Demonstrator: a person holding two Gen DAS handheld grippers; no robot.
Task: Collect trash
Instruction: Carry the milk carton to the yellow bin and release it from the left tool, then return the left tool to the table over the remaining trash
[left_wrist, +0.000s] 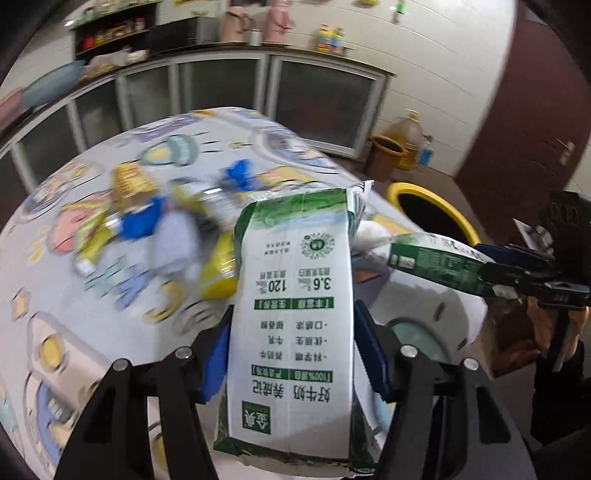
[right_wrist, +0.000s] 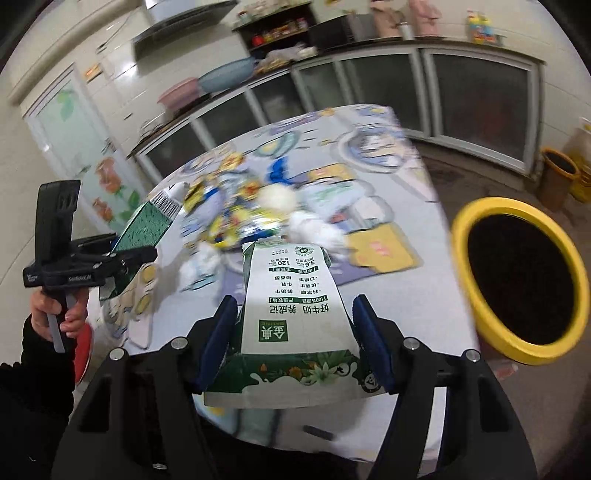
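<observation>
My left gripper (left_wrist: 291, 354) is shut on a white and green milk carton (left_wrist: 291, 314), held above the table. My right gripper (right_wrist: 293, 339) is shut on a second white and green milk carton (right_wrist: 295, 306). Each gripper with its carton also shows in the other view: the right one (left_wrist: 491, 273) at the right, the left one (right_wrist: 125, 258) at the left. A blurred heap of trash lies mid-table: yellow and blue wrappers (left_wrist: 140, 206) and white crumpled tissues (right_wrist: 317, 229). A yellow-rimmed black bin (right_wrist: 517, 280) stands right of the table; it also shows in the left wrist view (left_wrist: 432, 210).
The table wears a cartoon-print cloth (left_wrist: 74, 314). Counter cabinets with glass doors (left_wrist: 221, 88) run along the far wall. A brown basket (left_wrist: 384, 155) and an oil jug (left_wrist: 406, 136) stand on the floor beside a dark red door (left_wrist: 535, 110).
</observation>
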